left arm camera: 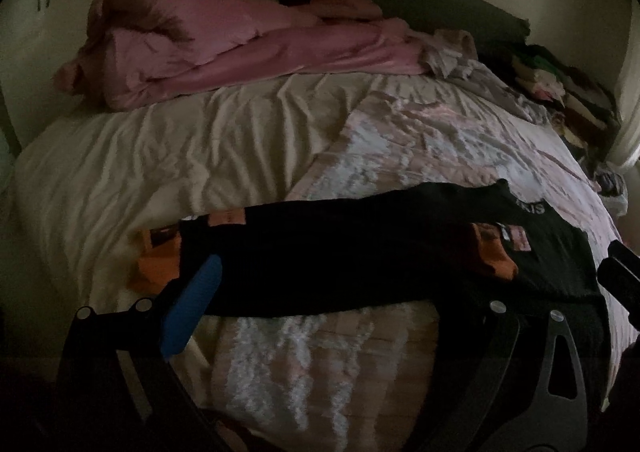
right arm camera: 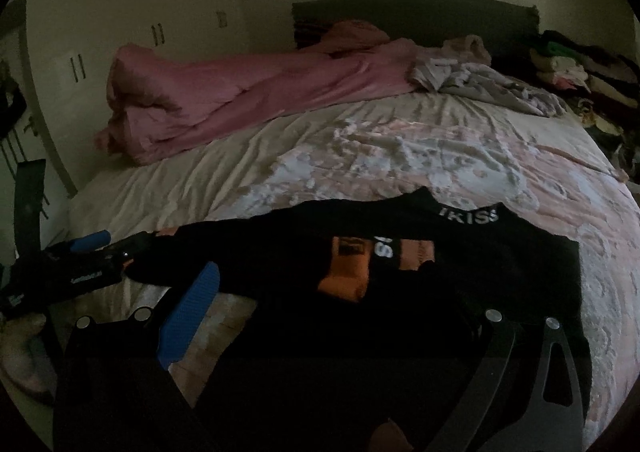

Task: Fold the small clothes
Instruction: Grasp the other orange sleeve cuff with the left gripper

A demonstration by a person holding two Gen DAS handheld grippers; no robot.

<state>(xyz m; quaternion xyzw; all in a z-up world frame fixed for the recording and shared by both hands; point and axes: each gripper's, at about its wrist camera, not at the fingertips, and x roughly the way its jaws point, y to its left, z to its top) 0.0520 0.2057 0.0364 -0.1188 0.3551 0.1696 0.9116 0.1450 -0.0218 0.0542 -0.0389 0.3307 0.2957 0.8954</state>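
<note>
A black garment with orange patches and white lettering point(right arm camera: 400, 252) lies spread flat on the pale floral bedspread point(right arm camera: 460, 156) — left gripper point(left arm camera: 340, 304) released, holding nothing; right gripper point(right arm camera: 340, 316) also spread wide, apparently empty.

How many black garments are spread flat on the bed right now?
1: a black garment with white lettering and orange patches lies across the near part of the bed. Its dark folds could hide a second piece. The clothes pile at the far right is too dim to sort.
</note>
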